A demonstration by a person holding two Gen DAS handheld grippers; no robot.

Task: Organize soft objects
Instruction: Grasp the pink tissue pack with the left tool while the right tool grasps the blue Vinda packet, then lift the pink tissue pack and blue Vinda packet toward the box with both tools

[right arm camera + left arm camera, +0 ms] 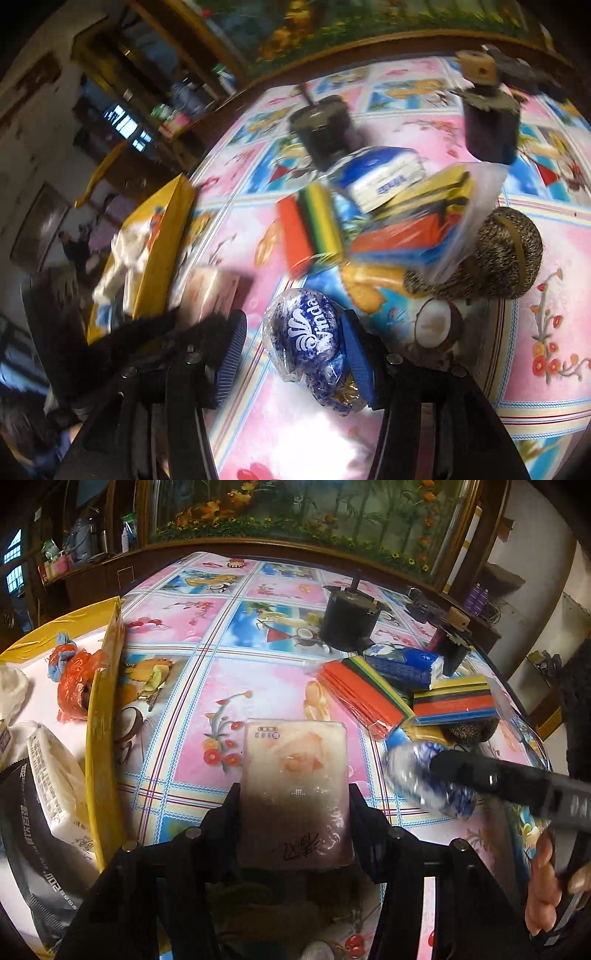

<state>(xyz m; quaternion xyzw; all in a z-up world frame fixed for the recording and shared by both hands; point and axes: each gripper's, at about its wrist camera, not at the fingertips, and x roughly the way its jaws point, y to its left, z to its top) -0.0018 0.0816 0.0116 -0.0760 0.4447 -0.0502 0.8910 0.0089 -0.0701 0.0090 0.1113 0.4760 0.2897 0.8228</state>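
Observation:
A pale pink tissue pack [295, 760] lies flat on the flowered tablecloth [207, 686], and my left gripper [295, 805] is shut on its near half, a finger against each long side. The same tissue pack [210, 291] shows at the left of the right wrist view, beside the yellow box. A crumpled blue-and-clear Vinda packet [310, 343] rests on the cloth between the blue pads of my right gripper [295, 350]. The right pad touches it; the left pad stands clear of it, so that gripper is open. In the left wrist view the blue packet [424, 779] is blurred.
A yellow box [103, 701] at the left holds white tissue packs and a red plastic bag [74, 679]. Striped sponge packs [365, 694], a blue tissue pack [406, 664], a black cylinder [351, 620] and a speckled brown ball [509, 254] crowd the right. A hand [546, 878] holds the right gripper.

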